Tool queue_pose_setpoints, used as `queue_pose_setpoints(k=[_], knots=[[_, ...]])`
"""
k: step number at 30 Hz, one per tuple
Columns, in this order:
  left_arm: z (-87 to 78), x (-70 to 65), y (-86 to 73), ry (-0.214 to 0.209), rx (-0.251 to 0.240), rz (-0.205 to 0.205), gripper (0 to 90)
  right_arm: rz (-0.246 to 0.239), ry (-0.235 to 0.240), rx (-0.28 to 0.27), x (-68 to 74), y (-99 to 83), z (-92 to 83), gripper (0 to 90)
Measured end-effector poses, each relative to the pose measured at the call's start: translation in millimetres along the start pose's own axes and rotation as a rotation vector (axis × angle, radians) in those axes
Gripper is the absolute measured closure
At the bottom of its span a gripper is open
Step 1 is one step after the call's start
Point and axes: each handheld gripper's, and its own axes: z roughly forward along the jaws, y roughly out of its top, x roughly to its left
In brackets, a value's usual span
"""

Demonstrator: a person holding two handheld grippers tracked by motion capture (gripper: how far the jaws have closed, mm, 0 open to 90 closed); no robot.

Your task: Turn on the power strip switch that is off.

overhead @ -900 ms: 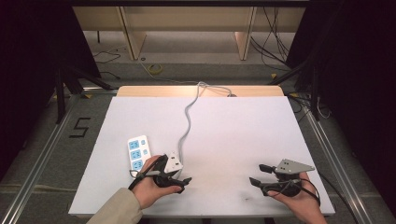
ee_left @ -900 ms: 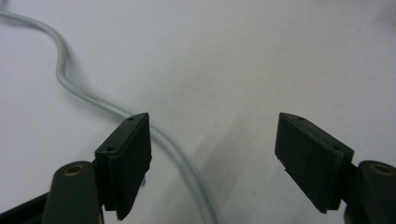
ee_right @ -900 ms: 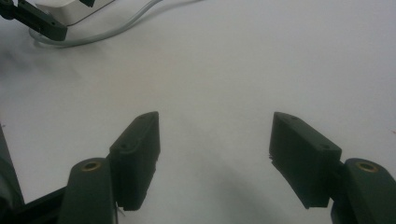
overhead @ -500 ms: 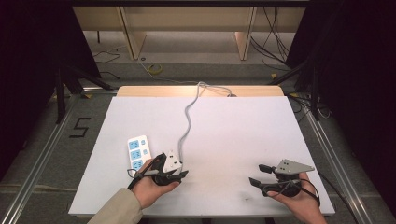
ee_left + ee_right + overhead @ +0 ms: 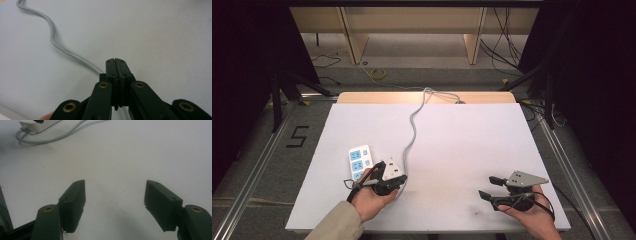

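Cable [image 5: 413, 131] of grey colour runs from the far edge of the white table [image 5: 462, 145] down in curves toward the power strip [image 5: 360, 161], a white strip with blue sockets. The left gripper [image 5: 398, 181] sits just right of the power strip, over the cable's near end; in the left gripper view its jaws are pressed together, and the cable passes under them, perhaps pinched. The right gripper [image 5: 488, 187] rests well right of the power strip, jaws spread wide with nothing between.
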Motion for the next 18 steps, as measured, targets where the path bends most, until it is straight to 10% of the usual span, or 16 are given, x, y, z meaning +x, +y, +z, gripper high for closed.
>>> queue_pose_setpoints(k=[18], knots=[[-6.2,9.8,0.8,0.029,0.019,-0.027,89.7,-0.006,0.005,0.001,1.4,0.7,1.2,34.5]])
